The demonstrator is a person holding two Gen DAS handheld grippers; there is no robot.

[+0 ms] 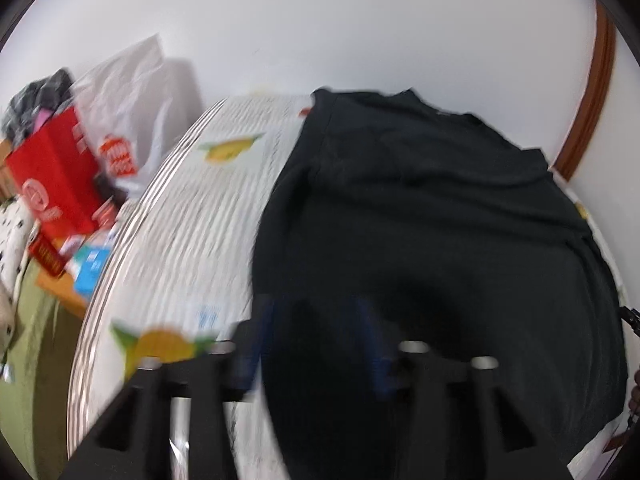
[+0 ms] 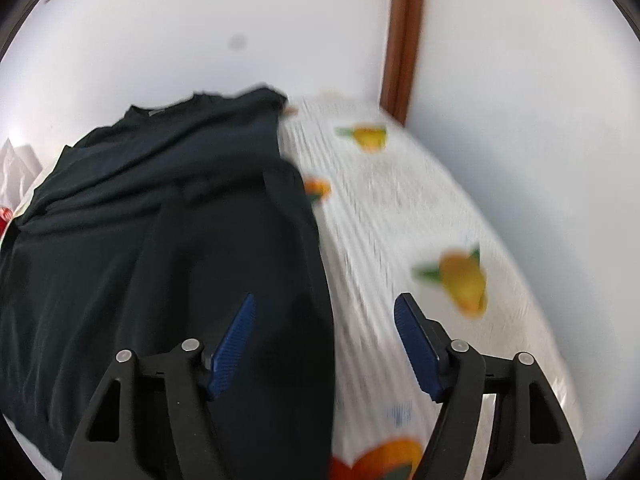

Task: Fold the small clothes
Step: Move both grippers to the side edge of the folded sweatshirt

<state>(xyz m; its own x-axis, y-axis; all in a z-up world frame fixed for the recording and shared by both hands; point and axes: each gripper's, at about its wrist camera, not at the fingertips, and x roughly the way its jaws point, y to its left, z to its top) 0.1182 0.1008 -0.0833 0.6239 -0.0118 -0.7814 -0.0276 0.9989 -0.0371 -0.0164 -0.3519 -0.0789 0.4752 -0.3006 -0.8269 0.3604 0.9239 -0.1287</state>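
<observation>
both claws gape over the dark shirt (image 2: pixel 168 216) on the bench (image 2: pixel 400 216); next, i judge, pinching its near hem to fold.

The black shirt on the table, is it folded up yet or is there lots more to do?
Partly. The black shirt lies on the fruit-print tablecloth, and its sides look turned in already, though blur makes that unsure. Right now nothing is held: the right gripper is open over the shirt's edge, and the left gripper looks open above the cloth. Still left: folding it up into a small bundle.
</observation>
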